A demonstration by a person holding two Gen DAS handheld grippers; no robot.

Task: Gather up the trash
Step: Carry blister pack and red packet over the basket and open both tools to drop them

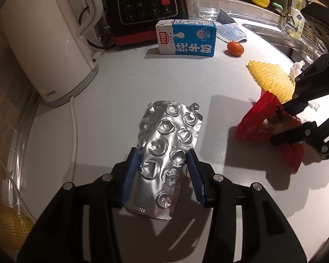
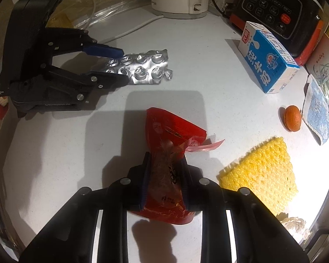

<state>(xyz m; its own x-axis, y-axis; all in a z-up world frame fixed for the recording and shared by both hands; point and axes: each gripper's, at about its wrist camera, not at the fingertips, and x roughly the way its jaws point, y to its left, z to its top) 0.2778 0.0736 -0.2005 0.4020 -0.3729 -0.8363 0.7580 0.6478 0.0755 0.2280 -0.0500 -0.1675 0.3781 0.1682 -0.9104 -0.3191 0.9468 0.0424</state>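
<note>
Blue-padded left tongs (image 1: pixel 163 171) pinched the empty foil pill sheet (image 1: pixel 166 144) by its long edges on the white counter (image 1: pixel 111 100), stiff yet crushable, while the right tongs (image 2: pixel 164 182) squeezed a light, slippery red wrapper (image 2: pixel 168 144) mid-body

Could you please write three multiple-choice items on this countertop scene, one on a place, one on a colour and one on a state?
1. Where does the milk carton stand?
A. in front of the black appliance
B. inside the sink
C. on the yellow sponge

2. What colour is the wrapper in the right gripper?
A. green
B. red
C. white

3. How is the left gripper set?
A. open, away from everything
B. shut on the foil blister pack
C. shut on the small orange fruit

Answers: A, the carton sits just before the appliance's panel; B, red film fills the gripper; B, blue pads press the pack's edges.
</note>
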